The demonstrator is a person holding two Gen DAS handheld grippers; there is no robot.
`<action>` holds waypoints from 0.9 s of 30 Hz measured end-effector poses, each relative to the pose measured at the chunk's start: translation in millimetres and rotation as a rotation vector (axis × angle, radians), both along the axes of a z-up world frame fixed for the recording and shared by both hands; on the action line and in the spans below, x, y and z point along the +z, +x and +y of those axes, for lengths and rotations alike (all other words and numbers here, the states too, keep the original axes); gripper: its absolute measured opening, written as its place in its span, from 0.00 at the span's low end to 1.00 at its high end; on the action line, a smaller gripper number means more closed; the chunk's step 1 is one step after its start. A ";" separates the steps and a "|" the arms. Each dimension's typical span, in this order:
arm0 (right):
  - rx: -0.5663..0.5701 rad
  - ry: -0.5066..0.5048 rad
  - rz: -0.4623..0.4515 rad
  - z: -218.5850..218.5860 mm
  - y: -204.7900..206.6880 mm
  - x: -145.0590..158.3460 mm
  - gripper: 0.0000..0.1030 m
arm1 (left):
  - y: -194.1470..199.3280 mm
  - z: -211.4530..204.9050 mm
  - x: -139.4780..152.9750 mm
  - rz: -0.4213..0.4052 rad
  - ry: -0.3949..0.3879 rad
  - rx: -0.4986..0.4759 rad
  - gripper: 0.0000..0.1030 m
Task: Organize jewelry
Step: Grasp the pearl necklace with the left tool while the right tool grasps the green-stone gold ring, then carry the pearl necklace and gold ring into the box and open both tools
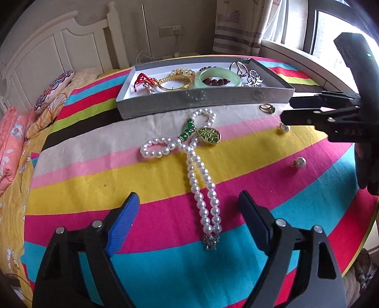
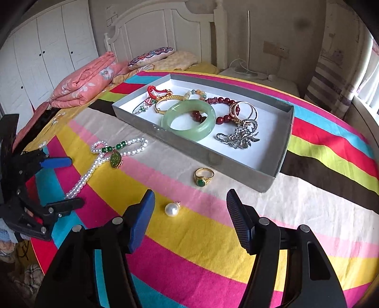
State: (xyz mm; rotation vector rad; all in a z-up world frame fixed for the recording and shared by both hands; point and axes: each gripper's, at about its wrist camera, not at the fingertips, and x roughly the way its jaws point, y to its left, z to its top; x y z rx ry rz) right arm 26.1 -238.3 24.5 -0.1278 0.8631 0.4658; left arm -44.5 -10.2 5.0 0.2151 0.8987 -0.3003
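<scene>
- Left tool [image 1: 187, 208] spread wide, the pearl necklace [image 1: 201, 180] lying between its fingers.
- Right tool [image 2: 189, 208] spread, a loose pearl [image 2: 171, 209] on the striped surface [image 2: 213, 248] between.

Left gripper [image 1: 189, 210] jaws apart, right gripper [image 2: 190, 210] likewise, both angled downward

Bedroom. White panelled headboard [image 2: 165, 26] against beige wall [image 1: 194, 16]. White wardrobe doors [image 2: 47, 35] with dark knobs at far left in right wrist view. Wall socket [image 1: 171, 31], cable hanging below. Striped curtain [image 1: 236, 33] beside window [image 1: 336, 30]; daylight floods in. Folded pink floral quilt [image 2: 87, 80], embroidered pillow [image 2: 151, 56] near headboard. Bright striped cloth [image 2: 213, 260] spread across foreground.
</scene>
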 end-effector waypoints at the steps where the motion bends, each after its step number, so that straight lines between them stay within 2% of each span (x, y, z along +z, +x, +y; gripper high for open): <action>1: -0.003 -0.005 0.007 2.0 4.9 -1.1 0.55 | -0.9 -0.4 -0.2 -0.002 -0.003 -0.007 0.75; 4: -0.018 -0.038 0.024 10.2 15.9 -5.9 0.51 | -1.5 2.5 -0.3 0.003 -0.037 -0.020 0.64; 7: -0.032 -0.073 0.027 16.9 19.9 -9.9 0.43 | -5.3 0.8 0.9 -0.015 -0.040 -0.022 0.41; 8: -0.039 -0.092 0.017 19.0 18.9 -9.7 0.37 | -7.1 1.1 1.2 -0.021 -0.041 -0.029 0.26; 9: -0.034 -0.090 0.015 20.4 17.0 -9.5 0.25 | -8.9 0.5 1.3 -0.029 -0.037 -0.034 0.13; 10: -0.032 -0.096 0.009 22.2 14.3 -9.4 0.17 | -10.8 -0.5 1.0 -0.036 -0.029 -0.038 0.13; 11: -0.029 -0.115 -0.005 24.0 11.7 -9.9 0.16 | -13.1 -1.8 1.1 -0.042 -0.024 -0.047 0.06; 14: -0.022 -0.141 -0.041 25.6 2.8 -9.2 0.15 | -21.5 -6.4 2.6 -0.066 -0.016 -0.075 0.06; 19: -0.018 -0.107 -0.074 17.3 -9.9 1.6 0.15 | -31.1 -0.9 20.0 -0.136 -0.038 -0.066 0.06; 27: -0.011 -0.037 -0.148 8.2 -33.3 36.0 0.15 | -36.9 16.3 100.0 -0.300 -0.112 -0.032 0.06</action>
